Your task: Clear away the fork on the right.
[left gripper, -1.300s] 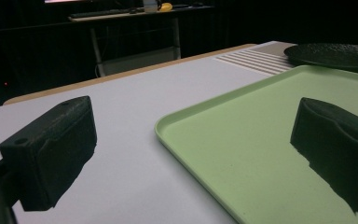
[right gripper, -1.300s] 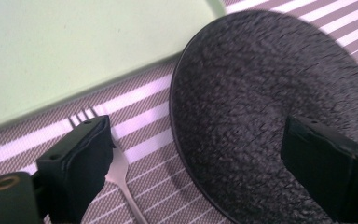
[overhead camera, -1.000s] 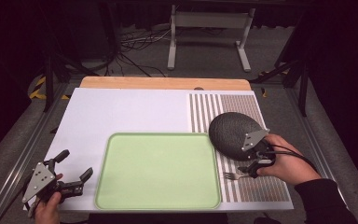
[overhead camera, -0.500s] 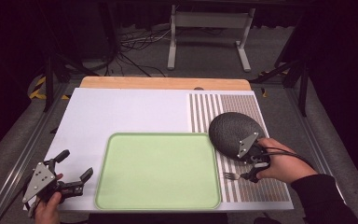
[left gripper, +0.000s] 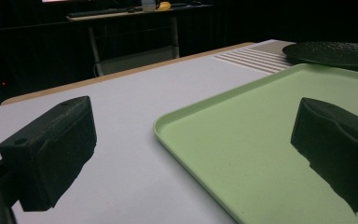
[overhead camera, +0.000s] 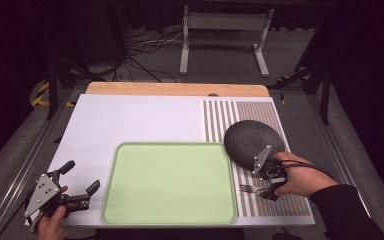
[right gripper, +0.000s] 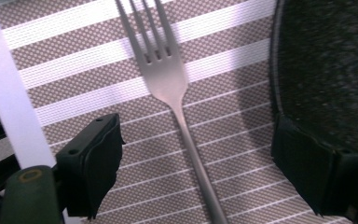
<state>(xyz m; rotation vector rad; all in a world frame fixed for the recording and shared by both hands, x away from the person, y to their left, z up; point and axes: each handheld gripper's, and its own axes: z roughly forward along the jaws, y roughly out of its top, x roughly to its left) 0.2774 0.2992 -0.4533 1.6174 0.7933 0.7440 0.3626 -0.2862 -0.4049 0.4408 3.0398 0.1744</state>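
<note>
Right gripper [overhead camera: 271, 188] sits low over the striped placemat [overhead camera: 260, 112] at the near right, jaws apart and straddling the fork [right gripper: 177, 100] handle; they've just been closing in a bit, fork between them, but the pads aren't touching it yet, so not grasped. Fork lies flat on the placemat, tines pointing toward the green tray [overhead camera: 170, 182], just beside the dark plate [overhead camera: 252, 142] and apart from it as far as I can tell. Left gripper [overhead camera: 72, 187] hovers at the near left edge of the white table [overhead camera: 135, 117], jaws wide apart, holding nothing, just beside the tray's left rim. Tray is bare, nothing on it. Further back, the plate rests on the placemat, its edge close to the tray's far right corner. Judgement: work looks early, at the fork pickup; the grasp isn't done, lift and any placing are left, and the plate looks untouched.
</note>
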